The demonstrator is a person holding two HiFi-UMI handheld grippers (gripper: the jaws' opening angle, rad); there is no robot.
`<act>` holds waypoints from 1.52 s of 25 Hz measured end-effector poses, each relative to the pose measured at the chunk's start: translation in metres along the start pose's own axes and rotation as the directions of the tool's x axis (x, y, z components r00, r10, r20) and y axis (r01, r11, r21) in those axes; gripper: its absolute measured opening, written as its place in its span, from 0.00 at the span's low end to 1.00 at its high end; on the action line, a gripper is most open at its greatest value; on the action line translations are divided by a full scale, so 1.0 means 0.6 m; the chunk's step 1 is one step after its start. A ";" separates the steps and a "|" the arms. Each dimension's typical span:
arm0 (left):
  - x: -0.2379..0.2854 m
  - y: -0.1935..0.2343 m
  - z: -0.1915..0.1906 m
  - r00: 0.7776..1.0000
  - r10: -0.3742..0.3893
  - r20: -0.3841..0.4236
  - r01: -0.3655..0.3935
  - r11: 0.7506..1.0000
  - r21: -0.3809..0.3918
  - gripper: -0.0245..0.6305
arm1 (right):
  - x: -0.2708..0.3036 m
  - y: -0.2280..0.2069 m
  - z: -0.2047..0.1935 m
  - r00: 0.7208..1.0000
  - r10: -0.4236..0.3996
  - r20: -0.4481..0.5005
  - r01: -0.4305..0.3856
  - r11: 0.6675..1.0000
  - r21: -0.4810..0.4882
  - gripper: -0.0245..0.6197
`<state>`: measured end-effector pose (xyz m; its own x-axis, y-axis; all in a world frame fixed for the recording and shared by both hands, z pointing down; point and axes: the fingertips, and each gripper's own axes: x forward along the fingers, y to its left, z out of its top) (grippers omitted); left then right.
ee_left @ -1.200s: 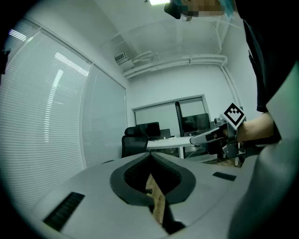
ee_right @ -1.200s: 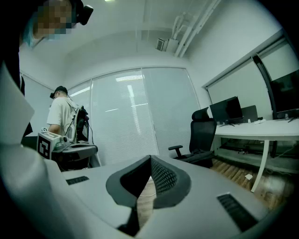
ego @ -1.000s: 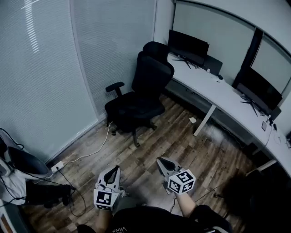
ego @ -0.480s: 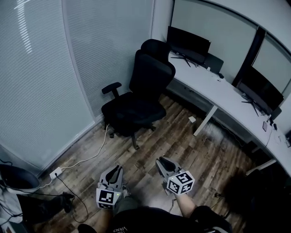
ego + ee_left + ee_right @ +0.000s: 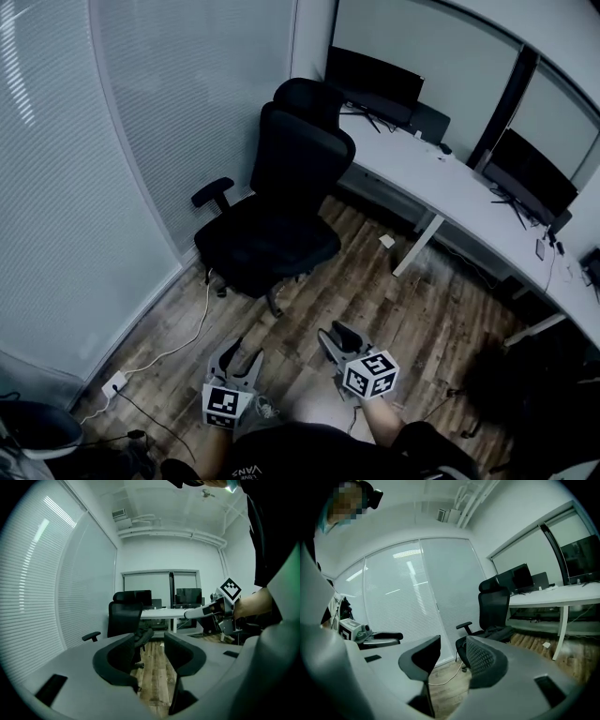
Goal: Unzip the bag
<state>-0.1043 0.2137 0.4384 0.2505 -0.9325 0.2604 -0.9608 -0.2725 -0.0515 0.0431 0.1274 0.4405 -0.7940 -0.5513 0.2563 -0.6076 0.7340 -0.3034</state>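
The left gripper [image 5: 242, 352] hung low in front of the person, jaws apart, with only the wooden floor [image 5: 375, 300] showing between them. The right gripper [image 5: 335, 332] was beside it, likewise spread and empty. Well ahead of both stood the black office chair [image 5: 272, 234]. A dark heap [image 5: 502, 631] lay on its seat; whether this was the bag could not be told.

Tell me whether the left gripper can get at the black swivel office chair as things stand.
Probably not without a step forward: the left gripper hangs open and empty close to the person, with wooden floor between it and the black office chair. Nothing blocks the path.
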 end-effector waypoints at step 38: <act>0.486 0.156 -0.170 0.966 -0.097 -0.238 0.135 0.980 0.149 0.35 | 0.443 -0.348 -0.157 0.948 0.092 -0.305 -0.099 0.995 -0.008 0.31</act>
<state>-0.1331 -0.0593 0.6076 0.3067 -0.8185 0.4859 -0.8898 -0.4277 -0.1589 -0.0391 -0.1351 0.6586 -0.8022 -0.3342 0.4948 -0.5256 0.7884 -0.3197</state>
